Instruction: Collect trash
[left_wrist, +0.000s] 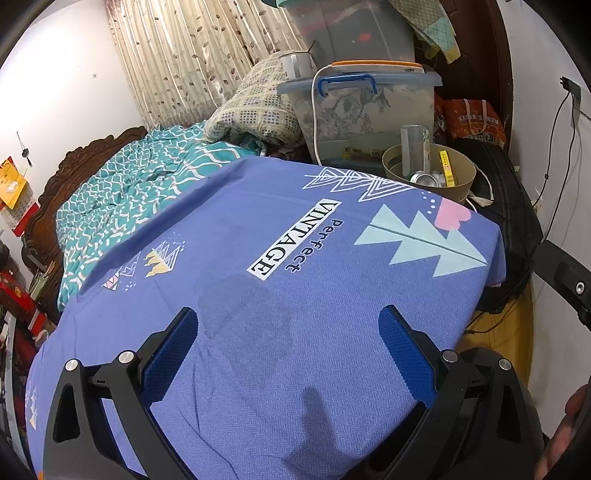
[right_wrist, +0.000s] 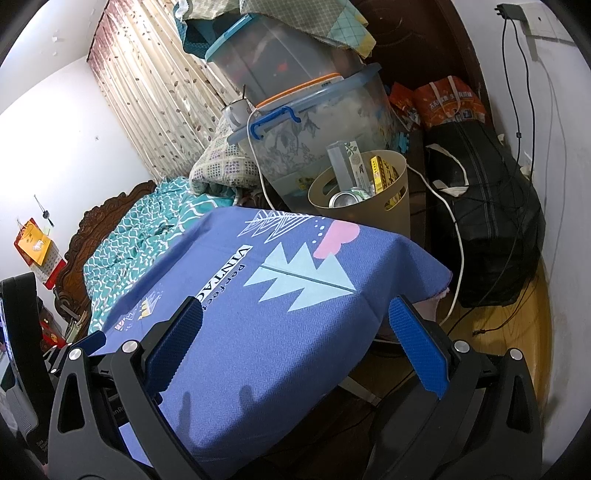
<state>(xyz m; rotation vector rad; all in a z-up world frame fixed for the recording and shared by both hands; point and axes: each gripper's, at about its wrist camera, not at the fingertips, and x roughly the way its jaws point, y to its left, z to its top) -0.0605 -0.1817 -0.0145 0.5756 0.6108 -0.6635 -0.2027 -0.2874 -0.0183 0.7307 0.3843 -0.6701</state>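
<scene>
Holding both tools above the blue cloth: nothing in either one.
Left tool (left_wrist: 288, 347): my jaws stand wide apart and empty, over the cloth-covered counter (left_wrist: 258, 295).
Right tool (right_wrist: 295, 339): also spread wide and empty, near the counter's right corner.
Trash bin (right_wrist: 384, 192): a beige round bin, upright, mouth up, standing just past the far edge of the counter, in front of the storage tubs.
Bin contents: a silver can (right_wrist: 343, 199) lying on its side with its end toward me; a yellow box (right_wrist: 384, 173) standing on end, long axis leaning up against the wall of the bin; a pale tall carton (right_wrist: 347, 162) upright, rising above the rim.
Behind the bin: a clear tub with a blue handle (right_wrist: 314, 136), another tub stacked on it, and a mug (right_wrist: 236, 110) on the lower lid.
In the way: a white cable (right_wrist: 454, 229) trailing past the bin's right side, and a black bag (right_wrist: 487, 221) on the floor.
Left of the counter: a bed with a teal patterned quilt (left_wrist: 122, 195).
</scene>
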